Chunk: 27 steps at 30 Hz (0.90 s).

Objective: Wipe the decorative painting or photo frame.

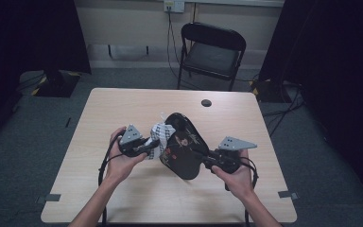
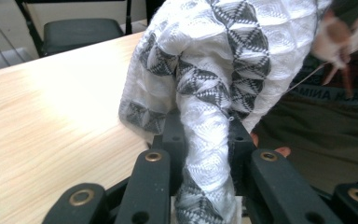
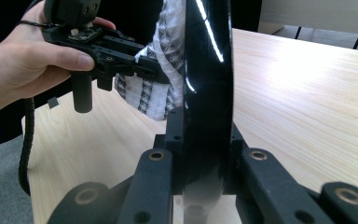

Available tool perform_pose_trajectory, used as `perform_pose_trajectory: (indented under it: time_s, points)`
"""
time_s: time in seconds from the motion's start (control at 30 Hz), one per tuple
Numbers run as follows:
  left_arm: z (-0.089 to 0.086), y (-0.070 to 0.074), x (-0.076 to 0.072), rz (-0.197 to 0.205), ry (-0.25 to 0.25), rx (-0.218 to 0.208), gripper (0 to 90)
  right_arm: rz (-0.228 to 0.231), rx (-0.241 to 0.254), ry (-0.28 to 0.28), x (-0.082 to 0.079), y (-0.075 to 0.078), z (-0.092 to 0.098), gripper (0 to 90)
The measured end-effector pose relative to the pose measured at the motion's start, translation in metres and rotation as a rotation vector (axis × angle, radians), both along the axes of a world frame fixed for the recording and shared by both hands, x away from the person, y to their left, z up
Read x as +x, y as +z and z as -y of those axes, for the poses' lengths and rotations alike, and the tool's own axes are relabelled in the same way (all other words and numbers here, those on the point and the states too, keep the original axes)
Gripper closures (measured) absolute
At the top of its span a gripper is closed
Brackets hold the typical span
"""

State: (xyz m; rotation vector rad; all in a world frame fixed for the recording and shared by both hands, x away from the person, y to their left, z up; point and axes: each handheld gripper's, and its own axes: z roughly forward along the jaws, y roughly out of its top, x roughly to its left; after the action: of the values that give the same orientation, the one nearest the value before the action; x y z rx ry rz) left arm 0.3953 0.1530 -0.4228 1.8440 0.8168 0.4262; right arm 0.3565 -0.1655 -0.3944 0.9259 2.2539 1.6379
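High view: near the middle of the table (image 1: 123,104), held up off the wood between two hands, a black bag (image 1: 184,142) with a pale print on its face. Pinched at its near right edge by the right gripper (image 1: 202,153). At its left edge, a white and grey patterned cloth (image 1: 159,135), bunched and taken by the left gripper (image 1: 153,143). Beyond the table, an empty folding chair (image 1: 212,52).

Left gripper view: jaws narrow, closed on a twisted fold of the cloth. Knitted or quilted by the look, so probably soft, light and limp, likely to sag and stretch rather than slip; best gripped on a thick gathered fold, as now. Just behind it, the dark bag with printed letters. Cannot tell whether any of the cloth sits inside the bag or merely rests against it.

Right gripper view: jaws closed on the bag's thin edge, seen end-on, glossy and smooth. Probably slippery and thin-walled, so worth a firm pinch well in from the rim. Farther off, the other hand (image 3: 23,60) with its gripper clamped on the cloth. No opening of the bag to be made out, nor any contents.
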Motion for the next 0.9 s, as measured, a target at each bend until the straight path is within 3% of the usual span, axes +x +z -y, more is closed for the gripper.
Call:
perform_pose_trajectory:
  time_s: [0.23, 0.37, 0.5, 0.63, 0.77, 0.9]
  points:
    - [0.022, 0.008, -0.011, 0.016, -0.111, 0.007, 75.6, -0.003, 0.002, -0.001, 0.000, 0.000, 0.001, 80.1]
    - [0.034, 0.011, -0.017, 0.027, -0.190, -0.023, 75.2, -0.002, 0.001, 0.000, 0.000, 0.000, 0.001, 80.1]
    - [0.030, 0.009, -0.014, 0.027, -0.167, -0.015, 75.4, -0.003, 0.001, -0.001, 0.000, 0.000, 0.001, 80.1]
    - [0.013, 0.004, -0.006, 0.015, -0.067, 0.006, 75.4, -0.002, 0.001, -0.001, 0.000, 0.000, 0.001, 80.0]
    - [-0.002, 0.000, 0.001, -0.004, 0.013, -0.002, 75.3, -0.001, 0.003, 0.001, 0.000, 0.000, 0.000, 80.0]
    - [-0.003, -0.002, 0.001, -0.009, -0.005, -0.012, 75.4, -0.003, 0.004, 0.001, 0.001, 0.000, 0.000, 80.1]
